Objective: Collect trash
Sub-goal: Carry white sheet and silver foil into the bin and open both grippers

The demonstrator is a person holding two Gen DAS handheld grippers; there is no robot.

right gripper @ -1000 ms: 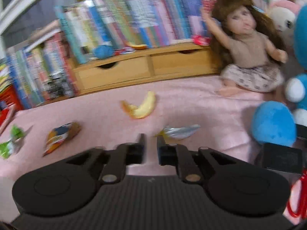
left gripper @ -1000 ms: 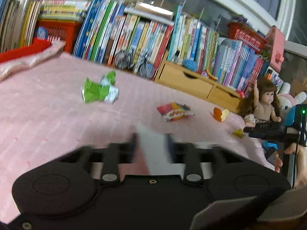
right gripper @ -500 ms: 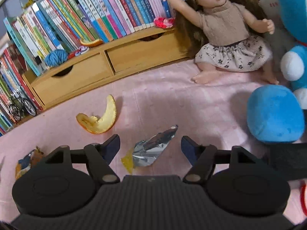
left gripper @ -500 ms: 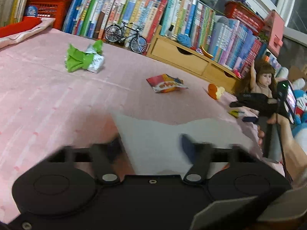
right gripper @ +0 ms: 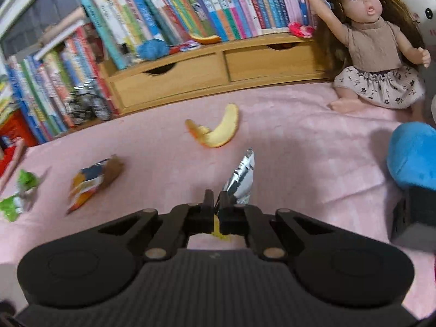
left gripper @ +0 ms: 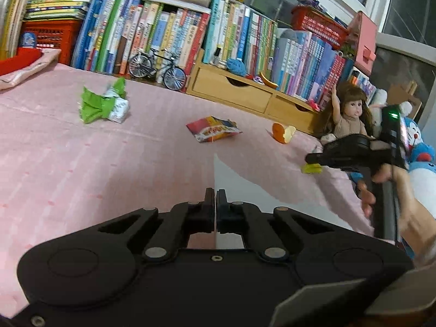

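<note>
Right wrist view: right gripper jaws clamped on foil wrapper, lower centre, lifting trash off the pink bed | left gripper jaws pinched on white bag, holding it ready | peel, snack packet, green wrapper await, mid-frame.

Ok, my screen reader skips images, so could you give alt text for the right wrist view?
The right claw is shut on a silver wrapper over a pink mat. Ahead lie an orange peel and a snack bag, with a doll against the books.
</note>
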